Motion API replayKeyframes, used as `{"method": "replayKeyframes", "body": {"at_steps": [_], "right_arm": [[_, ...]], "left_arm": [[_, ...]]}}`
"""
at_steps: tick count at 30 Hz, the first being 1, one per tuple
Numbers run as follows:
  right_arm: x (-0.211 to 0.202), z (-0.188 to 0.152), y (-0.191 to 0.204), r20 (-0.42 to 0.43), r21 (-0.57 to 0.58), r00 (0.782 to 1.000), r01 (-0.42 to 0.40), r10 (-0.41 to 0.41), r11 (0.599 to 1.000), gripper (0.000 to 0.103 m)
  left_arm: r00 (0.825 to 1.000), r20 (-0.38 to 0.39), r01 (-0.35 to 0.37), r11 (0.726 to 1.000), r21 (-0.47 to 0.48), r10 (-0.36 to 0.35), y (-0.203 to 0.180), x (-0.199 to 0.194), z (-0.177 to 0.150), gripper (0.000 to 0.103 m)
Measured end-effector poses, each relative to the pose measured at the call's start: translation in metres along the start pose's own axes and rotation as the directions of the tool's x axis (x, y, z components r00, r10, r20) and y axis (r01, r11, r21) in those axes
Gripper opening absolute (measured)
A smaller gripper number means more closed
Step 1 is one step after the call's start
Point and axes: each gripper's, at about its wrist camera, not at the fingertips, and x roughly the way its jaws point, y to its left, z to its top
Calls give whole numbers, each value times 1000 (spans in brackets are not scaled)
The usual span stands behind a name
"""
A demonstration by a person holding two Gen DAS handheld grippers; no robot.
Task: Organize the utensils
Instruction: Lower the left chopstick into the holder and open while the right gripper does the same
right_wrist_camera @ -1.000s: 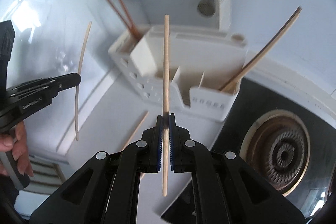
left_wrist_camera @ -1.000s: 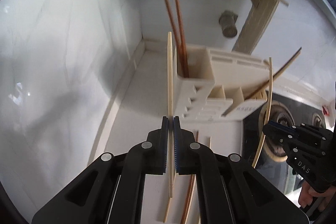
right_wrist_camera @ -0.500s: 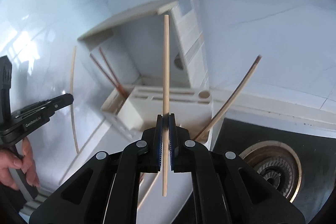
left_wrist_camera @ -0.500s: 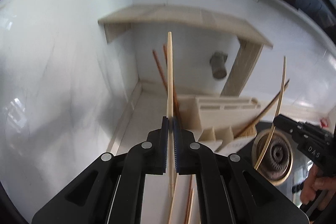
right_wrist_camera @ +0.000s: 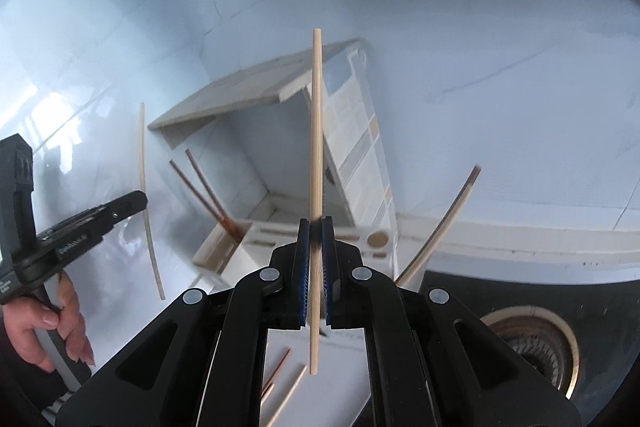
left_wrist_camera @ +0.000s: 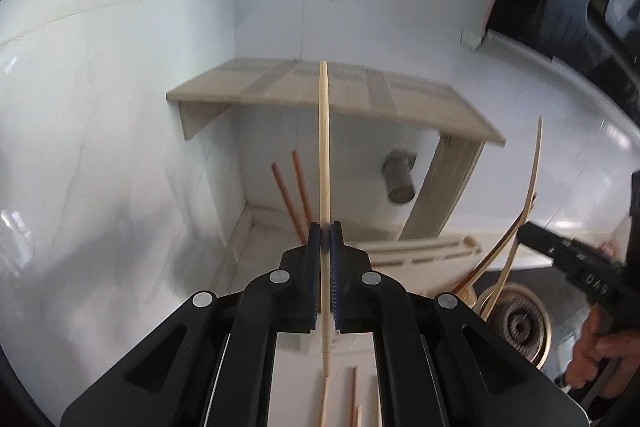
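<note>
The white countertop (right_wrist_camera: 120,311) carries everything, w/ the black stove burner (right_wrist_camera: 532,343) at its right end and a tan wooden shelf (left_wrist_camera: 332,95) over the back corner. Under that shelf, at the counter's back edge, sits the cream utensil holder (right_wrist_camera: 248,247). Two reddish chopsticks (right_wrist_camera: 204,191) already stand in its left compartment, and a dark-tipped chopstick (right_wrist_camera: 444,223) leans out of its right end. A few loose sticks (right_wrist_camera: 284,379) lie on the counter near the front edge.

Step in hand, as I read it: carry both held sticks to the holder and drop them in. To do it well, bring each stick over a compartment, keep it near upright, lower the bottom tip inside the walls before letting go — releasing high would let it bounce out or tip the ones standing there. One at a time seems safer, since the two grippers are close together.

The left gripper (left_wrist_camera: 325,227) is clamped tight on a pale chopstick (left_wrist_camera: 324,147), held roughly mid-length, stick vertical, tip hanging clear above the counter. The right gripper (right_wrist_camera: 316,223) is likewise pinched on a second pale chopstick (right_wrist_camera: 316,131) — jaws nearly together, only the stick between the pads, touching nothing else.
</note>
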Motion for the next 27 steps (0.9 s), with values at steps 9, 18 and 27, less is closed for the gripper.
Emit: {"method": "replayKeyframes", "body": {"at_steps": [9, 18, 27], "right_arm": [[2, 12, -8, 88, 22, 996, 11, -13, 1000, 6], [2, 8, -5, 148, -41, 988, 47, -41, 998, 6], [13, -3, -10, 179, -61, 983, 60, -48, 996, 6]], "left_arm": [[994, 87, 73, 997, -33, -70, -2, -5, 16, 4], [977, 185, 122, 989, -88, -104, 3, 3, 19, 4], [969, 238, 85, 996, -40, -73, -8, 20, -2, 4]]}}
